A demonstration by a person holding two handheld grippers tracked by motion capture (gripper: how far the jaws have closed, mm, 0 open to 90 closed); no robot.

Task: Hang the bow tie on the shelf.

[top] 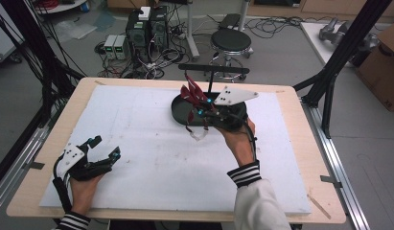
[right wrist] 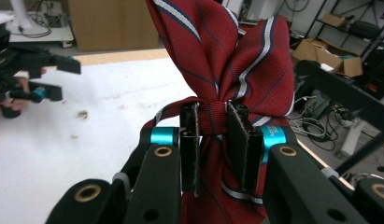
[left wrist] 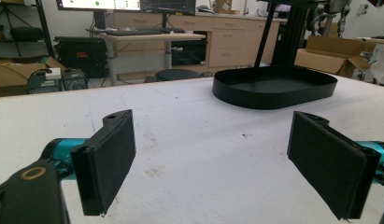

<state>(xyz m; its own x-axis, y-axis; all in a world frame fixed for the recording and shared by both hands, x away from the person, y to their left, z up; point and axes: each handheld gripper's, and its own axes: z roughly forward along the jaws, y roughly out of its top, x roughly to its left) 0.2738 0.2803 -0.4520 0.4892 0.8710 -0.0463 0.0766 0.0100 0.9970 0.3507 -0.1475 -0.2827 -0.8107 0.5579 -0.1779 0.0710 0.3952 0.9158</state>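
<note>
On the white table top (top: 151, 158), the black oval tray (top: 178, 111) sits at about 1 o'clock from centre. Your right gripper (top: 200, 111) hangs over the tray's near edge, jaws pinching the red striped tie (top: 192, 94) at its bunched middle (right wrist: 212, 116); loops flop above, a tail dangles below. Fabric looks light, soft and slick, so I'd expect slip: grip the gathered waist, not a loose end. Your left gripper (top: 102, 147) rests at 8 o'clock, jaws spread, nothing between them.

No lettering here is sharp enough to read.
</note>
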